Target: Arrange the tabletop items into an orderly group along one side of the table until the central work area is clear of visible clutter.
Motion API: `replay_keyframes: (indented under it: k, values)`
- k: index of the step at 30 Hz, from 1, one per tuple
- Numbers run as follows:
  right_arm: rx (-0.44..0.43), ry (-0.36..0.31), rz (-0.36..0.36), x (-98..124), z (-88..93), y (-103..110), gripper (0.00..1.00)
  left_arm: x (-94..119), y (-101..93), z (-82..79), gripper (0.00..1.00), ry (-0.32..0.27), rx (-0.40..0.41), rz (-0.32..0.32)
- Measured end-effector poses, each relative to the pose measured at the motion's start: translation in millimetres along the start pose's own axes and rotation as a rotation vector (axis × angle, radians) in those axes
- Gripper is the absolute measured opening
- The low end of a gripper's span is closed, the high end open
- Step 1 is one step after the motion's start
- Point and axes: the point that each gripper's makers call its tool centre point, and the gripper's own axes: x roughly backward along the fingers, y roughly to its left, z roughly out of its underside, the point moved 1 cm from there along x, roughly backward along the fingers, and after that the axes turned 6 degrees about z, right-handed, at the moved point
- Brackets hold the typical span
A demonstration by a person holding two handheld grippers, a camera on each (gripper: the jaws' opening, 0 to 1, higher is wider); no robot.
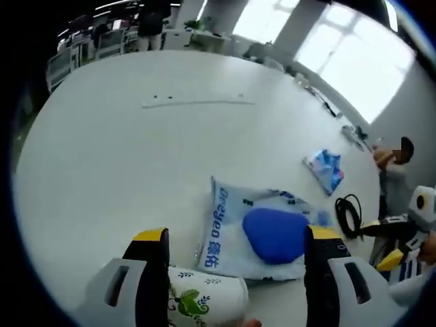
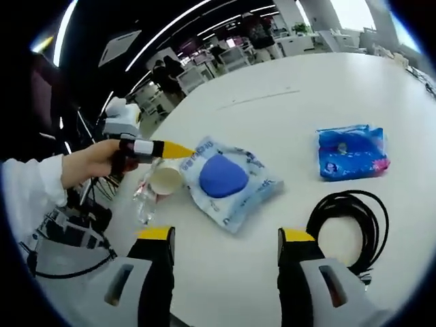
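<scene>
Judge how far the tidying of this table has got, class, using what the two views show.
Nothing looks grouped yet. In hand: the left gripper is at the paper cup, which lies between its jaws. Still scattered on the white table: the clear pack with the blue pad, the small blue packet, the coiled black cable and a crumpled clear wrapper. The right gripper is open, holding nothing.

seated person (image 1: 394,178) at the table's far edge; office desks (image 2: 225,58) behind
</scene>
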Motion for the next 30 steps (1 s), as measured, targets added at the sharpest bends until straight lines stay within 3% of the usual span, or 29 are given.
replay_keyframes:
  k: [4, 9, 17, 21, 27, 30]
  values:
    - [-0.004, 0.010, 0.008, -8.7, 2.7, 2.1, 0.58, -4.5, 2.2, -0.9, 0.75, 0.004, -0.004, 0.013]
    - [-0.077, 0.011, 0.024, -18.8, 2.7, -1.2, 0.57, -7.4, 4.9, -1.9, 0.73, 0.031, -0.019, 0.014]
    - [-0.136, 0.027, 0.025, -40.7, 2.1, -1.0, 0.55, -17.1, 15.8, 1.7, 0.66, 0.124, -0.099, -0.033]
    - [-0.188, 0.020, 0.021, -44.2, 1.1, -0.9, 0.47, -22.2, 18.1, 3.8, 0.64, 0.154, -0.108, -0.036]
    - [-0.220, 0.034, -0.010, -47.5, 4.4, 1.8, 0.36, -22.2, 24.9, 1.1, 0.57, 0.150, -0.101, -0.062]
    - [-0.224, 0.039, 0.003, -51.6, 6.8, -0.7, 0.27, -20.5, 29.0, 5.5, 0.43, 0.170, -0.131, -0.094]
